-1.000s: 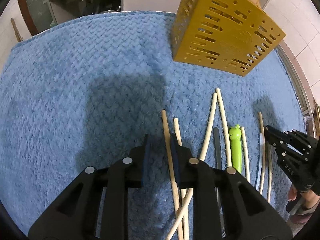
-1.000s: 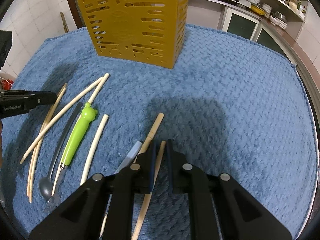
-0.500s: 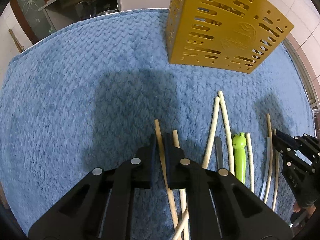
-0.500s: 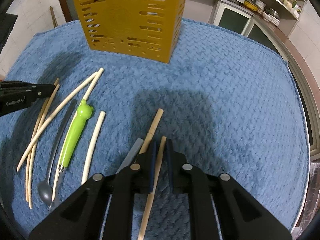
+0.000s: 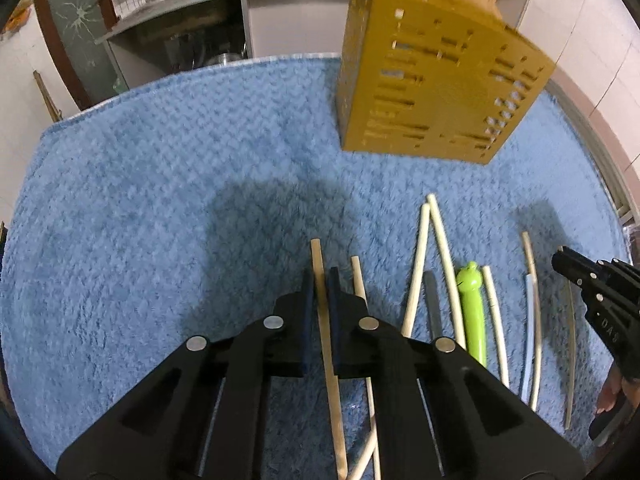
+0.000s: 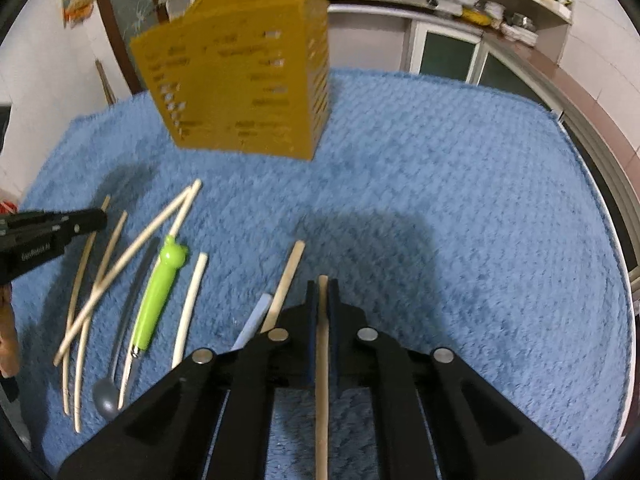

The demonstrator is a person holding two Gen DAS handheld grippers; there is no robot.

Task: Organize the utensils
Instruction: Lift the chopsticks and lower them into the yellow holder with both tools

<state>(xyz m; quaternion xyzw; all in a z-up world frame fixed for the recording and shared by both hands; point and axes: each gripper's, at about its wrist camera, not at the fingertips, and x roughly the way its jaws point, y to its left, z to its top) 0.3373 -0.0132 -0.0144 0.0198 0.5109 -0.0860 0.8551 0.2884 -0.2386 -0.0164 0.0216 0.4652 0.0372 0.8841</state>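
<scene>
In the left wrist view my left gripper (image 5: 320, 276) is shut on a tan wooden chopstick (image 5: 331, 380), whose tip pokes out past the pads. The right wrist view shows my right gripper (image 6: 322, 286) shut on a second wooden chopstick (image 6: 322, 360). The yellow slotted utensil holder (image 5: 432, 92) (image 6: 240, 80) stands upright further back on the blue towel (image 5: 140, 200). Several pale chopsticks (image 5: 442, 256), a green frog-handled utensil (image 5: 472, 312) (image 6: 158, 300) and a grey spoon (image 6: 106, 396) lie between the two grippers.
A light blue handle (image 6: 254, 326) and a tan stick (image 6: 286, 276) lie just left of the right gripper. Kitchen cabinets and shelves stand behind the towel. A counter edge (image 6: 592, 132) runs along the right. The towel's left part in the left wrist view bears nothing.
The left jaws went from open around the chopstick to shut on it. Both grippers lifted slightly and tipped up, so the yellow holder and kitchen behind now show more.
</scene>
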